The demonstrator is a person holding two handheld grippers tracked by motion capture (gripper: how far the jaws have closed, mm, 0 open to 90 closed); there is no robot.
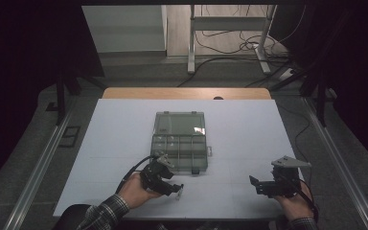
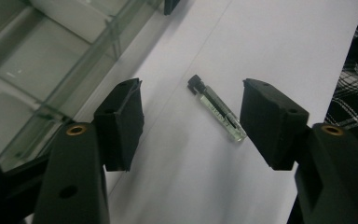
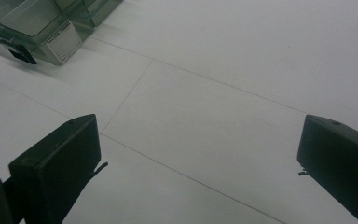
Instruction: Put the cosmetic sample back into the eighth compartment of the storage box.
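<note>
Left gripper (image 2: 191,116) tilted down, jaws parted around vial (image 2: 216,108) (not touching), right gripper (image 1: 263,186) level, jaws wide, empty.

A white label (image 3: 63,41) sits on the end wall of the clear plastic box (image 3: 37,23) in the right gripper view; it carries lines of dark print, too small to read. The small glass vial (image 2: 217,109) in the left gripper view has dark lettering along its side, also too blurred to make out. No other writing, number or sign is legible.
</note>
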